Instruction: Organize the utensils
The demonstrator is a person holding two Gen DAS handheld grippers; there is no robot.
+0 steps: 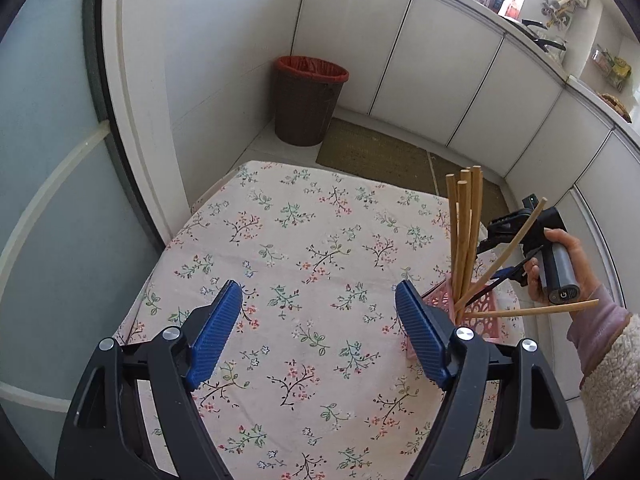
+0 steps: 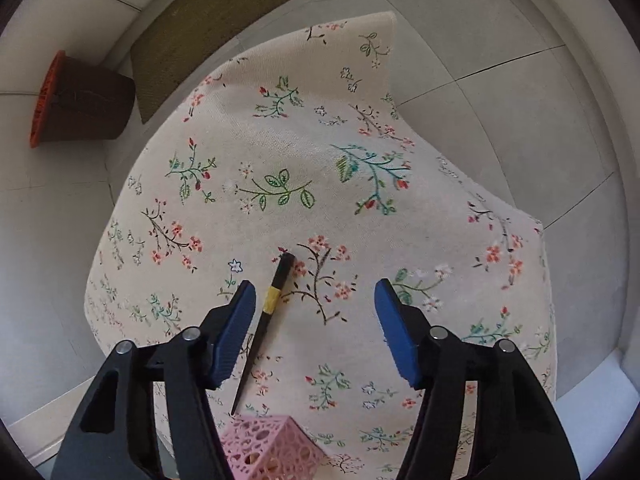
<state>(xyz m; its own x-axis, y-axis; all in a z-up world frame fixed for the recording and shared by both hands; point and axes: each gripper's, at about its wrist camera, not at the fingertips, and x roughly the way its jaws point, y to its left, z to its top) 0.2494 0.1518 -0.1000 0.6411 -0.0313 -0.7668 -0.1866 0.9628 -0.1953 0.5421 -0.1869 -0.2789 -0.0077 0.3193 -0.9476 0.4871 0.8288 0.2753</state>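
White cabinet doors and a tiled kitchen floor ring the small table (image 1: 304, 240) in the left wrist view, its top covered by a flowered cloth. At the table's right edge stands a pink lattice holder (image 1: 478, 320) with a bunch of wooden chopsticks (image 1: 466, 232) already in it, most upright, two leaning out toward the person's hand (image 1: 560, 268), which grips the handle of the right gripper (image 1: 516, 264) just beside the holder. The left gripper (image 1: 318, 320) hangs over bare cloth with its jaws wide apart and nothing between them. So most of the sorting looks done. Open room is generous on the left half of the table; the near and left edges drop to the floor, and a brown bin (image 1: 308, 100) and a mat (image 1: 372, 152) sit well clear.

Tiles and the same bin (image 2: 80, 100) frame the cloth-covered table (image 2: 440, 208) in the right wrist view, which looks steeply down. One dark chopstick (image 2: 266, 320) with a yellow band lies flat on the cloth, its thin tip pointing at the pink holder (image 2: 268, 444) at the bottom of the picture. The right gripper (image 2: 314, 320) is partly open and grasps nothing; the stick runs just inside its left finger (image 2: 236, 328), with no pad pressing it. That stick seems to be what is left. Cloth around it is clear, though the holder is near the table's edge, so a hard nudge could tip it.
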